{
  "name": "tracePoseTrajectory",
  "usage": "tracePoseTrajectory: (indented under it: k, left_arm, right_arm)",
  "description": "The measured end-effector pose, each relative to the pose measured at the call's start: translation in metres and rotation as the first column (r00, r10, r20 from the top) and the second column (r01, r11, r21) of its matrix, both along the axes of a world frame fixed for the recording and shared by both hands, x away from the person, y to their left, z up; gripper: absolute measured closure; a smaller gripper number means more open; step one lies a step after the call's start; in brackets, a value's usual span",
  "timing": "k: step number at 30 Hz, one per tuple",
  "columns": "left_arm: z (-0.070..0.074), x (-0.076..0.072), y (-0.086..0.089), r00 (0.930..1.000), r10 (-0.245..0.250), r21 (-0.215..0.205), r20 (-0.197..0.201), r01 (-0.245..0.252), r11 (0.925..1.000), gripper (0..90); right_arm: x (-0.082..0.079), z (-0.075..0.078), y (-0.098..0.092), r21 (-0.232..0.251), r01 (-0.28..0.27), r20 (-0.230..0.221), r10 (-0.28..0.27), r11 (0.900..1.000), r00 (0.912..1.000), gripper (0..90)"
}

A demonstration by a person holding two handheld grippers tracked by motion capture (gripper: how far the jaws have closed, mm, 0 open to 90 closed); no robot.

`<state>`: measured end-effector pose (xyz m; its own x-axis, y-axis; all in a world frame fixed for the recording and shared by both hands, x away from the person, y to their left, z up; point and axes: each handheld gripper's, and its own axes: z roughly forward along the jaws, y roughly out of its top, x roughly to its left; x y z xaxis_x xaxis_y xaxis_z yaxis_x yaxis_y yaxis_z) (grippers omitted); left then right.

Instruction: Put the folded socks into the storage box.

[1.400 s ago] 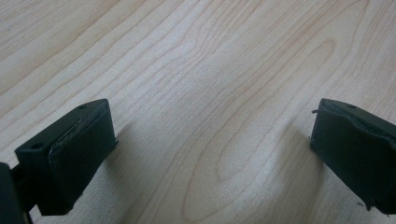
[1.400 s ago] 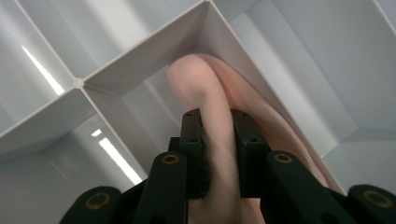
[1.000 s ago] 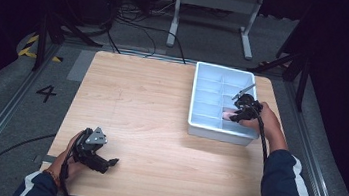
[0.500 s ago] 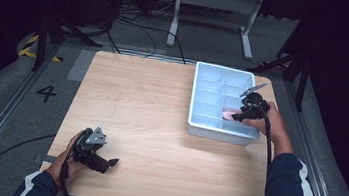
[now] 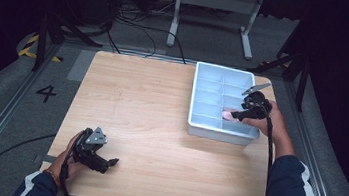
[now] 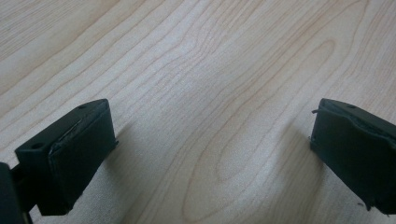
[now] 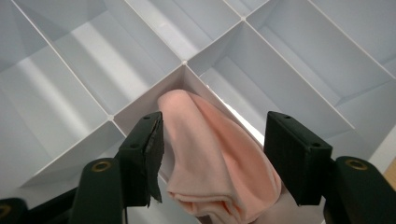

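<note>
right gripper [image 7: 212, 154] — jaws just opened, pads off the pink cloth [image 7: 215, 163] | cloth lies bunched in a near compartment of the white tray [image 5: 211, 129] — drop looks done | left gripper [image 6: 205, 158] spread wide, empty, on table [image 5: 152, 100]

The soft pink folded cloth [image 7: 219, 163] is cut off at its lower end by the bottom edge of the right gripper view, and in the high view it shows as a small pale patch [image 5: 228, 115], too small to make out its folds. The white plastic divided tray [image 7: 93, 56] runs past every edge of the right gripper view (its outer walls cannot be traced there). The right gripper [image 5: 237, 116] partly covers the compartment under it. The light wooden table [image 6: 210, 70] has no edges within the left gripper view.
</note>
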<state>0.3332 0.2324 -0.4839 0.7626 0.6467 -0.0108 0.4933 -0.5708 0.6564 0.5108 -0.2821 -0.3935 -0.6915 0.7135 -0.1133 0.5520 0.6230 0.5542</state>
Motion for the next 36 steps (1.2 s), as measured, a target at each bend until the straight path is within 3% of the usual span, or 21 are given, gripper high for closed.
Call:
tracePoseTrajectory:
  k: [18,22,28,36]
  left_arm:
    - [0.0,0.0,0.0,1.0,-0.004,0.005,0.004,0.004,1.0,0.2]
    - [0.0,0.0,0.0,1.0,0.0,0.0,0.0,0.0,1.0,0.2]
    - [0.0,0.0,0.0,1.0,-0.004,0.005,0.004,0.004,1.0,0.2]
    - [0.0,0.0,0.0,1.0,-0.005,0.006,0.005,0.005,1.0,0.2]
  right_arm:
    - [-0.022,0.018,-0.005,0.072,0.015,0.103,-0.023,0.997,0.9944,30.0]
    - [-0.027,0.022,-0.005,0.064,0.011,0.119,-0.019,0.998,0.9927,30.1]
    - [-0.037,0.029,-0.005,0.088,0.003,0.124,-0.014,0.996,0.9921,30.3]
    - [-0.05,0.029,0.001,0.07,-0.033,0.152,0.022,0.997,0.9882,30.8]
